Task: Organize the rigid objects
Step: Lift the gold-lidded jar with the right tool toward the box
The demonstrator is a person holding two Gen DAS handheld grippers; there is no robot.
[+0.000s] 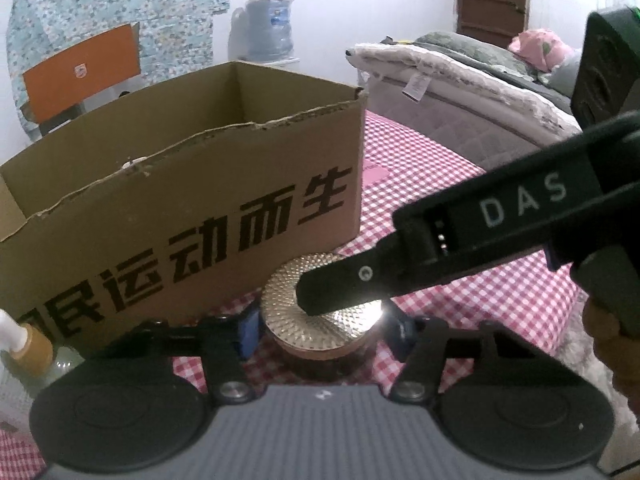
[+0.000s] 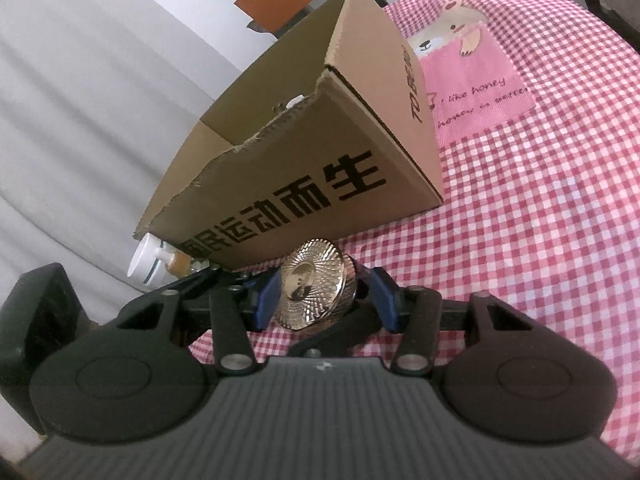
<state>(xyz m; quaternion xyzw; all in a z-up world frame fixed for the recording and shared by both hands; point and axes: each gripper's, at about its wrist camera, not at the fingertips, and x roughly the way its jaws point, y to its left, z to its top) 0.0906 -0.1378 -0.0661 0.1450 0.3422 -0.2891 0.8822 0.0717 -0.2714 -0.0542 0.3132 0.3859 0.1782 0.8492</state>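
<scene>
A small jar with a ribbed gold lid (image 1: pixel 320 320) sits just before the cardboard box (image 1: pixel 180 184). My left gripper (image 1: pixel 324 332) is shut on the jar, a blue pad (image 1: pixel 248 330) against each side. One black finger (image 1: pixel 344 284) of my right gripper lies across the lid top; the other finger is hidden. In the right wrist view the jar (image 2: pixel 312 296) is turned sideways between the blue pads (image 2: pixel 266 300) of my right gripper (image 2: pixel 325 300), which is shut on it end to end. The box (image 2: pixel 300 168) is open at the top with a torn rim.
A pink checked cloth (image 2: pixel 520 220) with a bear patch covers the surface. A white pump bottle (image 2: pixel 150 260) lies by the box's left end. A mattress (image 1: pixel 440 92), a water jug (image 1: pixel 268 28) and an orange carton (image 1: pixel 80 68) stand behind. A hand (image 1: pixel 612 352) holds the right gripper.
</scene>
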